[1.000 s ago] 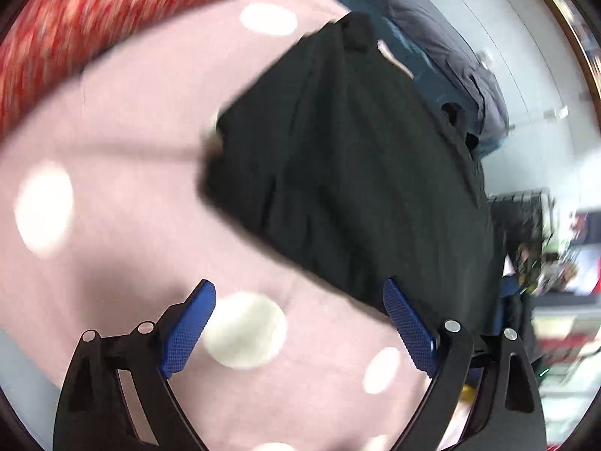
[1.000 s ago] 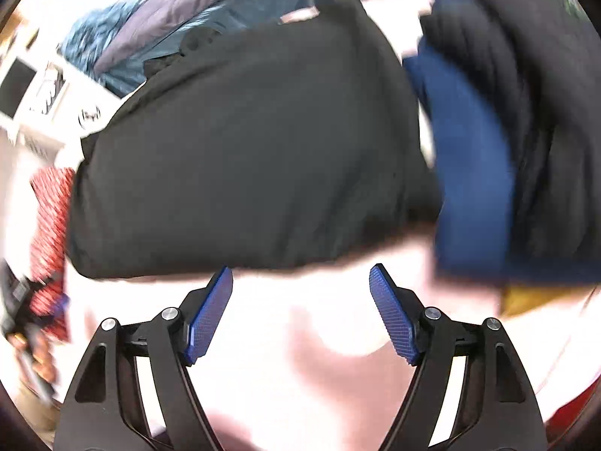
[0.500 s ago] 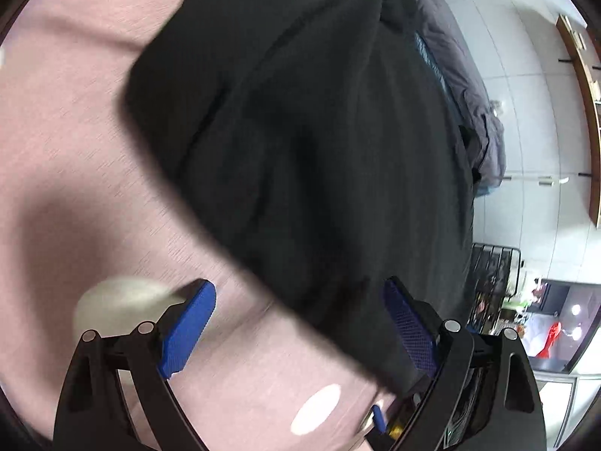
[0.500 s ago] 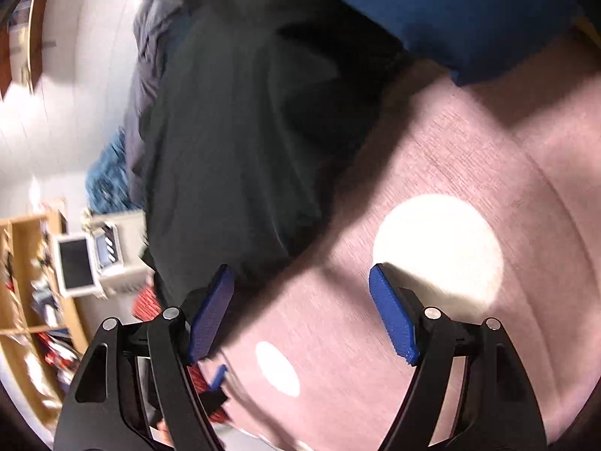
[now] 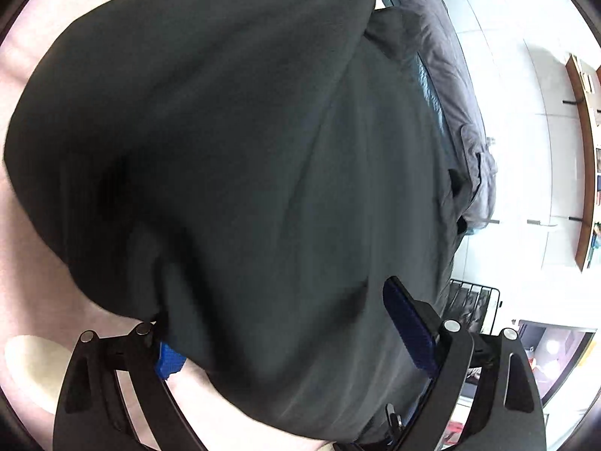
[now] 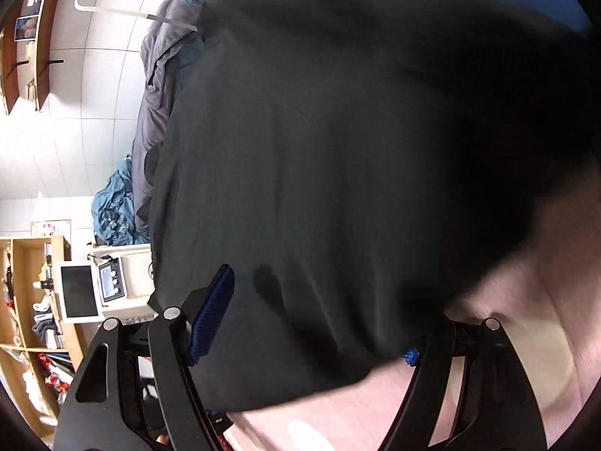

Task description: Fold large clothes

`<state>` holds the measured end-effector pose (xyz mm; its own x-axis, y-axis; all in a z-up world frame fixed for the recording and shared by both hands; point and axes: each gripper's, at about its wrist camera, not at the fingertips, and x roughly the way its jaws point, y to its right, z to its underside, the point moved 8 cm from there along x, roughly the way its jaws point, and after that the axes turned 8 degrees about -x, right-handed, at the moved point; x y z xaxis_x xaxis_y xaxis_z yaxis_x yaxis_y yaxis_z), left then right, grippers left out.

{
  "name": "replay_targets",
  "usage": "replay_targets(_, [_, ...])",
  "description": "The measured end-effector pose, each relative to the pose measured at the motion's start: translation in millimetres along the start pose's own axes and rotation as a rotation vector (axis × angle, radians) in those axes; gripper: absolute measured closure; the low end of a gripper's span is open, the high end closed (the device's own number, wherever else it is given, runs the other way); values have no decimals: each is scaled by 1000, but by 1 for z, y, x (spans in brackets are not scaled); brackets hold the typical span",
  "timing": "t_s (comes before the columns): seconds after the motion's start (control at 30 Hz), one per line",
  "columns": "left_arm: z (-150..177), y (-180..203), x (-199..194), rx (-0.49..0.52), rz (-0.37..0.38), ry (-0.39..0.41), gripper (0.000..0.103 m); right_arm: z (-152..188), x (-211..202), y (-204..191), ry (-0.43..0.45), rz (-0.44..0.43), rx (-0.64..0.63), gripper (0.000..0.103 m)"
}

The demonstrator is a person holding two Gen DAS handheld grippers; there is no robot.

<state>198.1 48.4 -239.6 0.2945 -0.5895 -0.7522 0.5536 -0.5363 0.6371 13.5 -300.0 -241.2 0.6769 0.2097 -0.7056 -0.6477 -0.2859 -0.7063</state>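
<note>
Both grippers stand wide open around the black garment (image 5: 240,158). Left gripper (image 5: 293,334) has the cloth's edge lying between its blue pads, draped over the left pad (image 5: 169,362), nothing clamped. Right gripper (image 6: 311,323) likewise straddles the garment (image 6: 338,173), cloth covering most of its right pad. Under both lies a pink spotted cover (image 5: 30,300); beyond the garment sits a grey quilt (image 5: 443,45).

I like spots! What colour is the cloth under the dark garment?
Pink cloth with pale spots, clearest in the right wrist view, under the black garment.
</note>
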Motion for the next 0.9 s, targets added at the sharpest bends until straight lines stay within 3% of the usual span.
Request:
replay_targets(0.17, [-3,24,6,9,44,6,32,-18,9,-5,20,14,52,28])
replay_targets(0.27, [-1,35,17,48,20,-2,43,-18,12,-13,23,69,46,29])
replay_targets(0.3, [0,38,19,67,6,-2,51,-18,12,-16,17,106,18,35])
replay_targets(0.33, [1,40,18,81,-7,-2,57,-18,11,-18,8,152,-14,56])
replay_targets(0.4, [3,43,15,100,-19,-4,73,-21,12,-23,-15,144,-34,80])
replay_targets(0.43, [3,42,14,101,-22,-7,77,-22,12,-25,-32,128,-31,87])
replay_targets(0.5, [4,42,9,95,-29,-12,88,-24,9,-31,-54,134,-49,89])
replay_targets(0.6, [9,44,-3,104,-43,-17,94,-24,-3,-46,-63,152,-118,92])
replay_targets(0.73, [22,54,-27,169,-92,-5,95,-23,-32,-69,-53,107,-176,94])
replay_targets(0.9, [48,61,-41,260,-230,10,95,-14,-62,-78,-69,91,-261,95])
